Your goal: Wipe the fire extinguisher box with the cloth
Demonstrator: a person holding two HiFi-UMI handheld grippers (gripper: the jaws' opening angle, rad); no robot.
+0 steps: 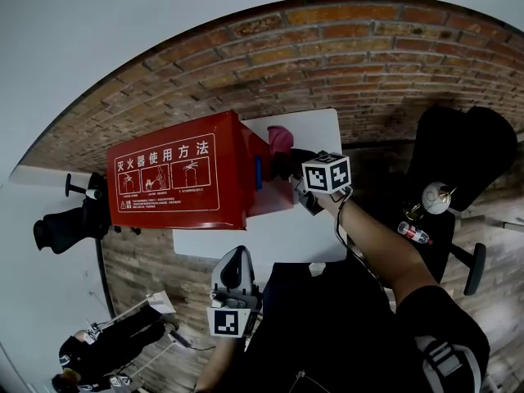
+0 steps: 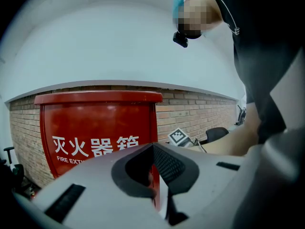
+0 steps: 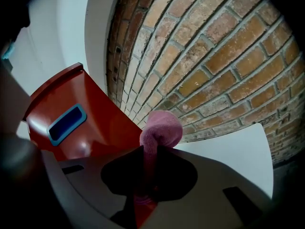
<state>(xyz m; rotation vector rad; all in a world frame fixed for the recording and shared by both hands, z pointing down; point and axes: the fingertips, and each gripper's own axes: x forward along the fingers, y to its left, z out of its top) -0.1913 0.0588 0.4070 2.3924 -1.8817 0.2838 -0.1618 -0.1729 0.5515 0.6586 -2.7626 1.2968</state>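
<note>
Since the wiping falls to the right hand-held gripper (image 1: 286,166), its jaws pinch the pink cloth (image 1: 281,137) just beside the red box (image 1: 176,178) lying on the worktop (image 1: 319,125). The left hand-held gripper (image 1: 234,262), closed and empty, waits near the box.

The head view looked steeply down from above on the white table (image 1: 303,236) and the lettered top of the fire extinguisher box (image 1: 176,178). The left gripper view sat low off the table's near edge, facing the box's front at close range. The right gripper view, over the table at the box's right end, looked past the cloth (image 3: 159,130) toward brickwork (image 3: 214,56). All 3 shared the box.
</note>
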